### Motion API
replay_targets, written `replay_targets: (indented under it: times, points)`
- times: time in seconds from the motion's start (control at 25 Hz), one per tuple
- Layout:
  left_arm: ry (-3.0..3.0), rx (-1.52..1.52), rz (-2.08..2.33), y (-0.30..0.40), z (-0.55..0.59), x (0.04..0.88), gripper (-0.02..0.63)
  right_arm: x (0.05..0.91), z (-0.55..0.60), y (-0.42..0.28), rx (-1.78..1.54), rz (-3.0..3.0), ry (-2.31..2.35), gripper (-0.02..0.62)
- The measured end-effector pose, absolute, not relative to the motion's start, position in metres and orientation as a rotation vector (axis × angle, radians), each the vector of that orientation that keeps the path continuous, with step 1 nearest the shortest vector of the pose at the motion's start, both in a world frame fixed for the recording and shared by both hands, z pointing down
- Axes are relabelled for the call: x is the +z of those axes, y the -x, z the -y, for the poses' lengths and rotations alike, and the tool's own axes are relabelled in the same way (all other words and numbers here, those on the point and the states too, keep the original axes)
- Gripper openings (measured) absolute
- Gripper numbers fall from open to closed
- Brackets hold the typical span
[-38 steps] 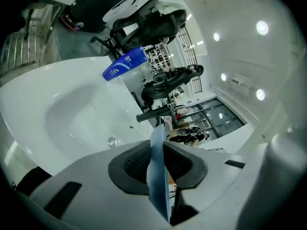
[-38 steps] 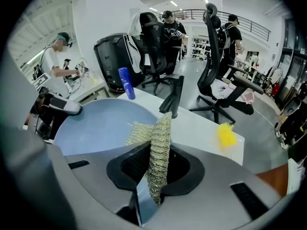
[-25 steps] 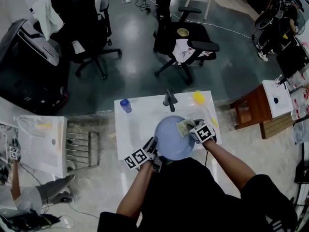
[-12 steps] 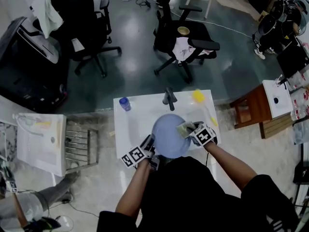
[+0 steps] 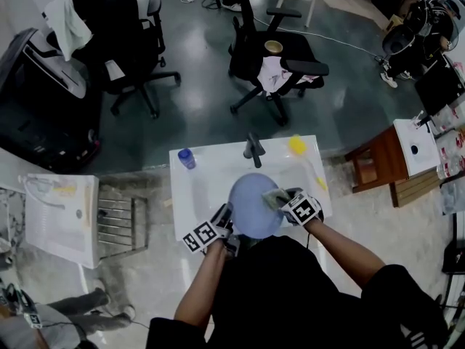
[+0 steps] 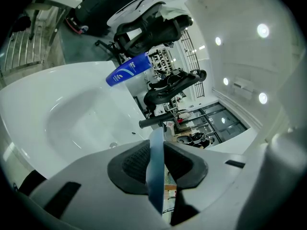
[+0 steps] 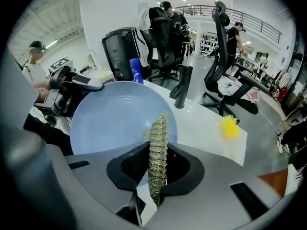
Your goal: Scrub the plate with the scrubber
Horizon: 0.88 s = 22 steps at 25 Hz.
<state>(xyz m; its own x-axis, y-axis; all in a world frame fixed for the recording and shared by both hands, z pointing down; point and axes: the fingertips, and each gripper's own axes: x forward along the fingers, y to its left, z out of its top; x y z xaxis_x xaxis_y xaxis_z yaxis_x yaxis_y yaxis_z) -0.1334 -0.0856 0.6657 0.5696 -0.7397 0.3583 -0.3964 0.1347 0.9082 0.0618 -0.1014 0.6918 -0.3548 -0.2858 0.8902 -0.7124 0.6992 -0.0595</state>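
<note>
Item one: left gripper (image 6: 156, 164), jaws closing on the near rim of a pale blue plate (image 7: 110, 116), both dark pads pressing the thin edge between them. The plate is being held tilted above a white sink (image 5: 197, 195), its face turning toward the person's right, with the left gripper gripping it at the lower left edge as the head view shows. Item two: right gripper (image 7: 157, 164), jaws clamping a flat, greenish-gold mesh scrubber (image 7: 157, 143) that is standing on edge between the pads and sticking out past them. The scrubber's free end is lying over the plate's face near its right rim and appearing to touch it. Item three: a black faucet (image 5: 253, 150) is rising at the far side of the sink, just beyond the plate. Item four: a blue bottle (image 5: 187, 158) is standing on the sink's far left corner. Item five: a fluffy yellow object (image 5: 297, 145) is resting on the far right corner, well apart from the bottle. Item six: a wire rack (image 5: 118, 222) is sitting just left of the sink. Item seven: a black office chair (image 5: 272, 60) is standing on the grey floor beyond.
</note>
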Motion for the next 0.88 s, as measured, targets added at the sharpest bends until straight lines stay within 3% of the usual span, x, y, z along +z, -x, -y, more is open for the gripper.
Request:
replay_targets:
  times: [0.88]
  points:
    - [-1.461,-0.352,1.022,0.145,0.091,0.666,0.08,0.678,0.074,-0.003,0.614,2.051,-0.665,0.061]
